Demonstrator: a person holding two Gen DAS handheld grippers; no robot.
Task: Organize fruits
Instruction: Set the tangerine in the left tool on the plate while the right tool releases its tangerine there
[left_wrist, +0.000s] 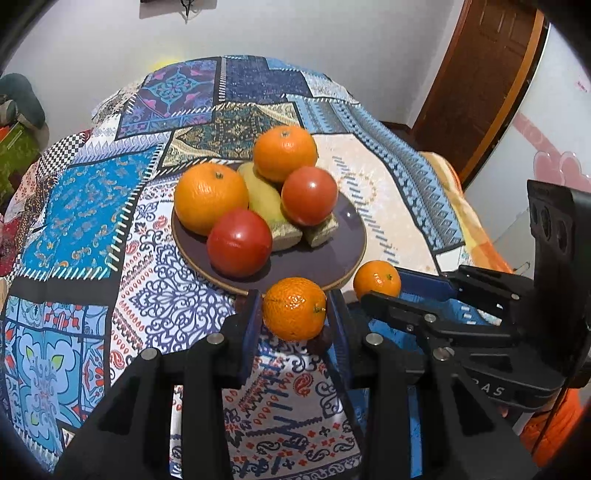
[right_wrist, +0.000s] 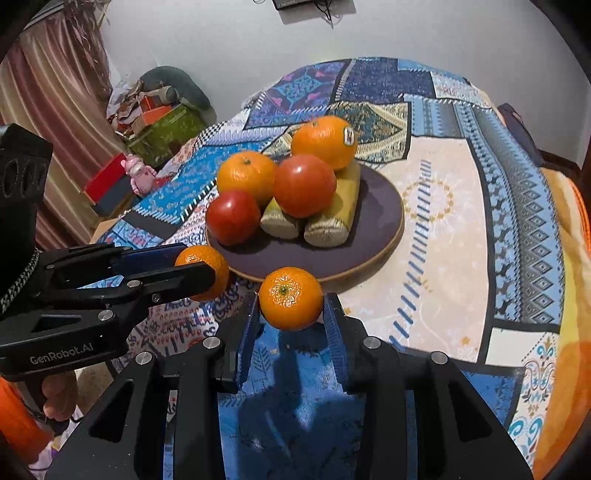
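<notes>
A: What is gripped on the left?

B: A small mandarin (left_wrist: 294, 308) is pinched between the fingers of the left gripper (left_wrist: 293, 314), lifted just at the 6 o'clock rim of the dark plate (left_wrist: 343, 229). From the right wrist view only part of it is seen, behind the left gripper.

A: And to the right?

B: A second mandarin (right_wrist: 290, 298) is clamped between the fingers of the right gripper (right_wrist: 290, 310), at about 5 o'clock of the plate.

A: How should such fruit be handled?

B: It is judged light and round, with soft, loose peel. A hold across the widest part is advised, with gentle pressure, since bruising or rolling out is likely otherwise.

A: What lies on the plate?

B: Two large oranges, two tomatoes and some yellow-green pieces are piled there, on the patterned cloth of the desk (left_wrist: 110, 221).

A: Is anything shown by one view only?

B: A sticker on the far orange (right_wrist: 325, 141) is shown only by the right wrist view. A brown door (left_wrist: 480, 74) is shown only by the left wrist view.
</notes>
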